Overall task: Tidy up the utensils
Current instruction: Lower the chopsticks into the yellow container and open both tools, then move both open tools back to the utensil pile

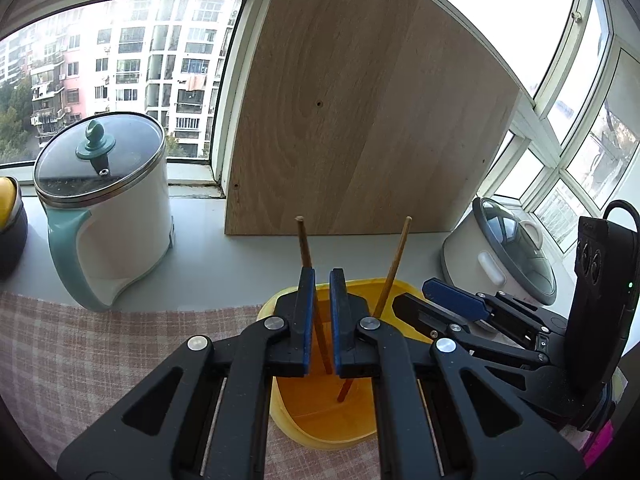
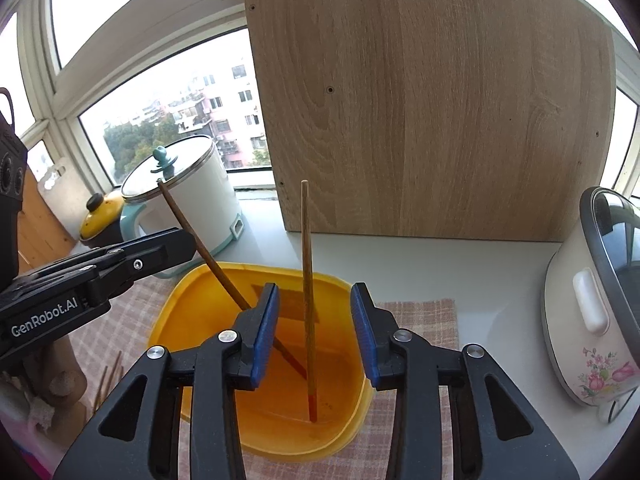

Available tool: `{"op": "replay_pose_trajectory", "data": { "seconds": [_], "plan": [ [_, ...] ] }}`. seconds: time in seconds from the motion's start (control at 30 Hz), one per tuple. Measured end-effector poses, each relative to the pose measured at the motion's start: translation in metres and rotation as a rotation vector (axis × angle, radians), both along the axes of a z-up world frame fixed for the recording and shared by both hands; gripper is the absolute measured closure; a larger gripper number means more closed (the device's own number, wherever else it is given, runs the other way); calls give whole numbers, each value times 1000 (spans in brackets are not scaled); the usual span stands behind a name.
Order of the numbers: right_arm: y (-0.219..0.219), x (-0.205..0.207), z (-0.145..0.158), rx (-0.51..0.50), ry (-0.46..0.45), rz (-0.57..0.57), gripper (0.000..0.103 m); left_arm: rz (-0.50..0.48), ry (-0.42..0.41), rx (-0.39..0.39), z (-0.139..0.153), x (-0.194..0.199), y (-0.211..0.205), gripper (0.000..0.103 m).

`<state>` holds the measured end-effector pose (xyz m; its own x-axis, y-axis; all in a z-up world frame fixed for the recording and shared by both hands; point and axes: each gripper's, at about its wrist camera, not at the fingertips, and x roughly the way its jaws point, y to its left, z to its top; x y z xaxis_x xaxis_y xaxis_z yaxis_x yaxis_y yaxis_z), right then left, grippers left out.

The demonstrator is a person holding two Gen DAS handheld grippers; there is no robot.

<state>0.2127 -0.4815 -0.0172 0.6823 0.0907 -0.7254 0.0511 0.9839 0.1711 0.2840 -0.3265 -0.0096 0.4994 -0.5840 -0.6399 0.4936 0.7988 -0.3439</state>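
Risk: the yellow holder (image 2: 200,300) tips or a chopstick is dragged back out as the grippers withdraw.

The holder stands on the checked cloth (image 2: 416,320) on the bench (image 1: 208,256), both chopsticks inside. The left gripper (image 1: 321,320) has its jaws clenched on the dark chopstick (image 1: 306,244), whose tip is in the holder; lifting before release would pull it out. The right gripper (image 2: 316,334) has its jaws released, the light chopstick (image 2: 307,264) standing free between them; judged unstable, it may topple against a pad or catch on withdrawal.
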Motion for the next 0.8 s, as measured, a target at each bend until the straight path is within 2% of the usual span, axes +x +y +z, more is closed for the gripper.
{"op": "replay_pose_trajectory", "data": {
  "seconds": [0.37,0.4,0.47,0.53,0.7,0.8],
  "plan": [
    [21,-29,14,-27,-6,-45,66,-42,-17,7,16,-25,31,97],
    [23,-32,16,-31,-9,-51,62,-44,-22,11,18,-27,36,95],
    [28,-41,21,-32,-22,-64,53,-48,-32,17,22,-33,45,81],
    [34,-51,25,-34,-37,-77,41,-51,-47,26,26,-38,56,80],
    [46,-74,31,-37,-60,-113,24,-50,-79,48,33,-53,89,80],
    [52,-84,32,-35,-74,-128,21,-57,-109,77,36,-63,112,78]
  ]
}}
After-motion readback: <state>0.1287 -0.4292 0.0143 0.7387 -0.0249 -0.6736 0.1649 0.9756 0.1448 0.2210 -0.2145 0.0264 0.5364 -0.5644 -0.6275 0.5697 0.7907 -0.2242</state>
